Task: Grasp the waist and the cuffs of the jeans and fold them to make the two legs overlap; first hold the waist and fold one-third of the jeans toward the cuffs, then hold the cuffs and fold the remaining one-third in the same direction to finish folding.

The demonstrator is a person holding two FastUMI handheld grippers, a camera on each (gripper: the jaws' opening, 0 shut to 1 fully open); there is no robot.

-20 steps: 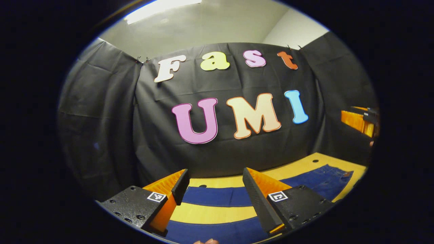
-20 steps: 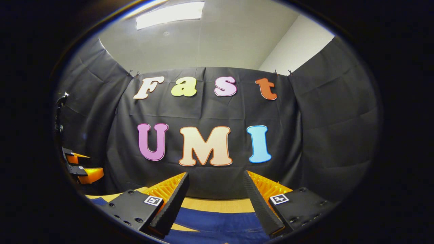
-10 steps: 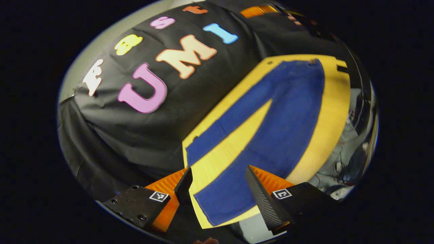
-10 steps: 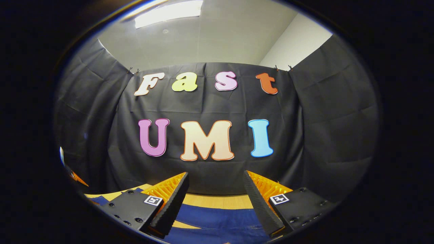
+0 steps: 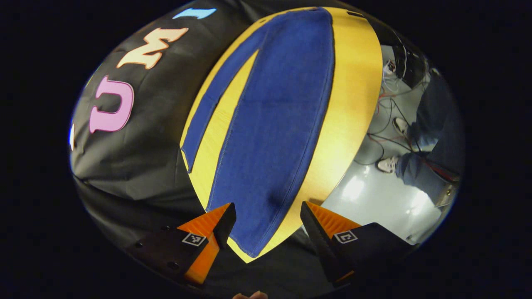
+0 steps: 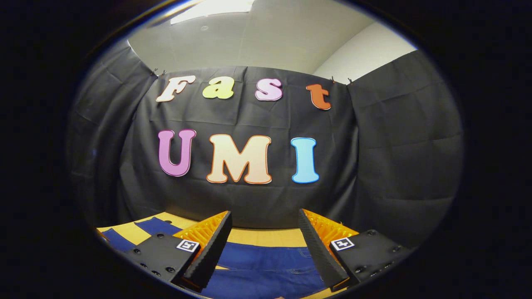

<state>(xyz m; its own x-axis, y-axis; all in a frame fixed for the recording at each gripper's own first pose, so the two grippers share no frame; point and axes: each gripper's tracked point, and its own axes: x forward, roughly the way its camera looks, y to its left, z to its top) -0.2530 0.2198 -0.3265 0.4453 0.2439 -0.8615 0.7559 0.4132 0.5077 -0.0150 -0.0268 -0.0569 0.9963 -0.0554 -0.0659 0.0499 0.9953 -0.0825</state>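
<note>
Table [image 5: 353,95]: flat jeans [image 5: 274,124], open tongs [image 5: 266,224].

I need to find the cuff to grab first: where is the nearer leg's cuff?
In the left gripper view, the cuff lies at the table end, just ahead of the open left gripper.

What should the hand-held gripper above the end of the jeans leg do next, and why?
Probably lower the left hand-held gripper onto the cuff of the near leg. The jeans lie flat on the yellow table with both legs spread apart, nothing folded yet. Its jaws stand open, holding nothing, with the cuff between and just beyond them, so closing in comes first.
</note>
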